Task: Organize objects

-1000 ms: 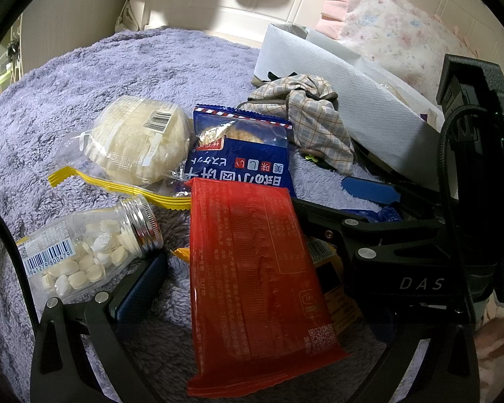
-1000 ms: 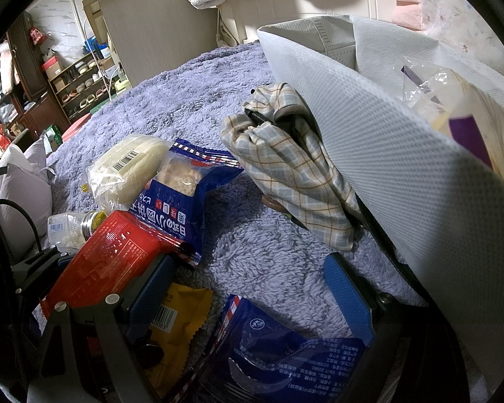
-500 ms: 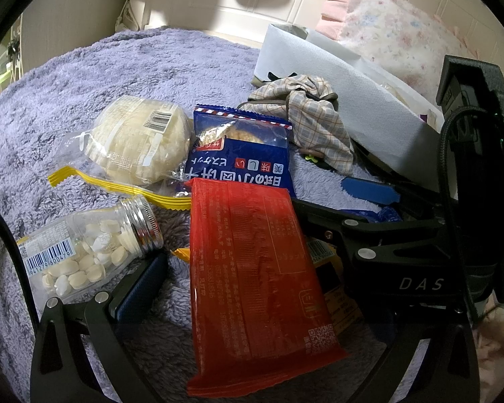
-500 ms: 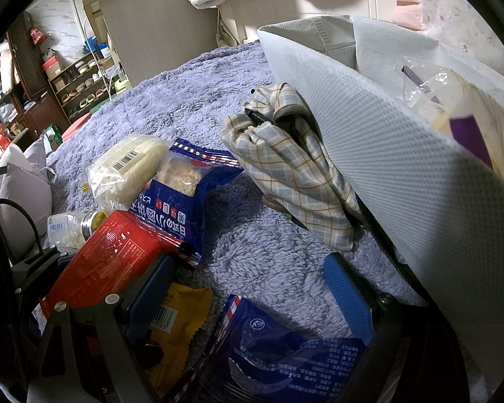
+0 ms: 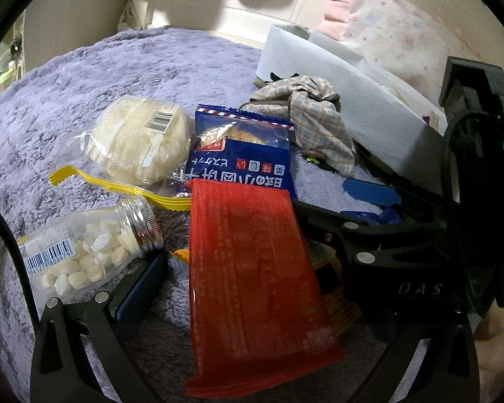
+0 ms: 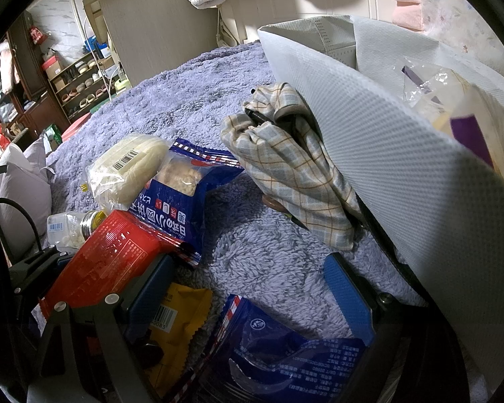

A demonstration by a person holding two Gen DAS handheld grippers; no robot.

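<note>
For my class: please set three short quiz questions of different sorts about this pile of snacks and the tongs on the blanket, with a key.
1. True or false: the red packet lies between the fingers of the left tongs.
2. The tablet bottle is: A upright, B on its side, C inside the white bag.
3. Fill in: the right tongs stand ___, gripping nothing.

Key
1. True; whether the pads press on it cannot be seen.
2. B.
3. Open; the yellow packet and a blue packet lie beneath them.
</note>
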